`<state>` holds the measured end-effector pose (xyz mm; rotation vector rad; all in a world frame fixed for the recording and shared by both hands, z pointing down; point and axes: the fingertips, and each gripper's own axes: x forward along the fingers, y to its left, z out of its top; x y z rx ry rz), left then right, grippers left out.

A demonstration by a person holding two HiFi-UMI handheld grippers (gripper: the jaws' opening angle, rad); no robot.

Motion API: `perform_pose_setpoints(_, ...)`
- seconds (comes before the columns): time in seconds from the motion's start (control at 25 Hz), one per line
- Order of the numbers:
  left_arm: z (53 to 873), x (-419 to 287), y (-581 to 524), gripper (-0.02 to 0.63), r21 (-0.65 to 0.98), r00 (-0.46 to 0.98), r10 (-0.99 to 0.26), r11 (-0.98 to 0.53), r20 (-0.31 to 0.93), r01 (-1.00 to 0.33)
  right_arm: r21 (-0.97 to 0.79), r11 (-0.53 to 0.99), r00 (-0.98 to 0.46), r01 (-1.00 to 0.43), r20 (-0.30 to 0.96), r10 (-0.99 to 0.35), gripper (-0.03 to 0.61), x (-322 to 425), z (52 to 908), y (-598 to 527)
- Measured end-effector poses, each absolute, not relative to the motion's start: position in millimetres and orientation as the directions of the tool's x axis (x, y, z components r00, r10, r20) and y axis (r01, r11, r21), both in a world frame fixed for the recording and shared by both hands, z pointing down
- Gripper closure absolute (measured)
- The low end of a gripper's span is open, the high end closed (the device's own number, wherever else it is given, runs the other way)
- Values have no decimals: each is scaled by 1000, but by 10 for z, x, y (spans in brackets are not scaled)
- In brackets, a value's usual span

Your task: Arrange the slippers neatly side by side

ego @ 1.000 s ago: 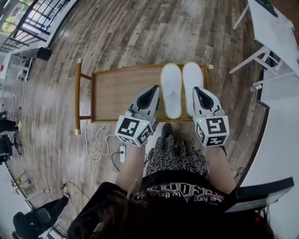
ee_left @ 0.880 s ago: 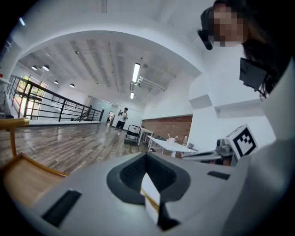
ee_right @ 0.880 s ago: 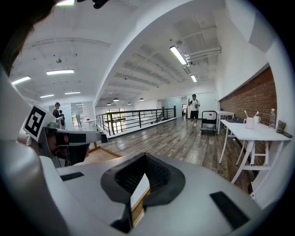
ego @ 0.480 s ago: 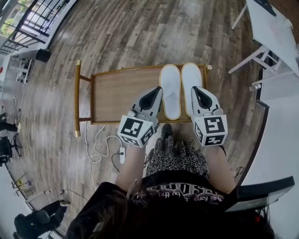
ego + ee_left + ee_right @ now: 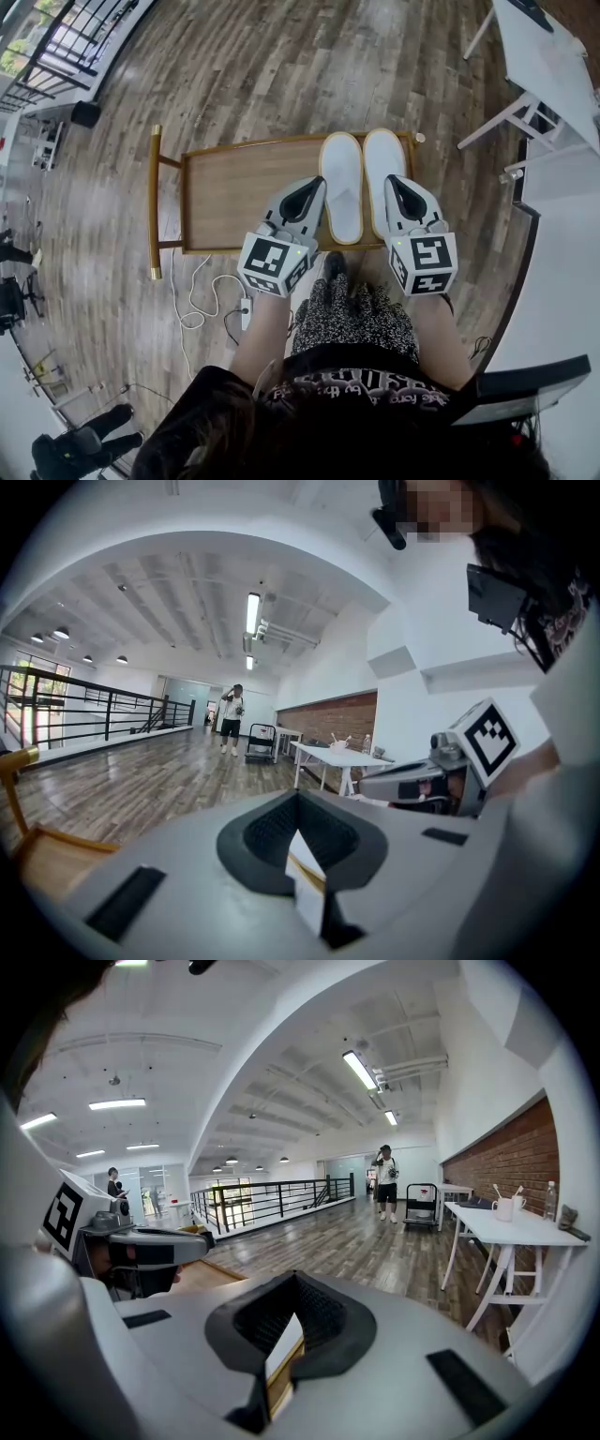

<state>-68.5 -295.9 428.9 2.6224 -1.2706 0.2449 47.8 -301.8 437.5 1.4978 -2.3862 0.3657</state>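
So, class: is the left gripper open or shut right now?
Shut. The left gripper, seen in its own view, has its jaws meeting at the tips, with nothing pinched between them.

Head view: from above the person, facing steeply down on the worktop (image 5: 234, 187), the left gripper (image 5: 316, 184) and the right gripper (image 5: 394, 182), at mid-range. Left gripper view: close behind its own fingers (image 5: 258, 838), low, facing level across the room. Right gripper view: same setup. Each gripper view catches the other gripper. Both share the distant standing person (image 5: 232, 720) and the white table (image 5: 342, 757).
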Motion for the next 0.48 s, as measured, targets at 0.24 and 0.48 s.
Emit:
perform_pose_setpoints(0.24,4335,-711,-2964,612,134,611,-750,-598,252,-790,-54,422,-408,-905,387,-827,575,481,4397,-3021)
perform_pose_setpoints(0.48,4353,-720,-2979,612,139,610,-750,-596,256,-791,-48,420,-404,-906,388,-828,575,502,4407,-3033)
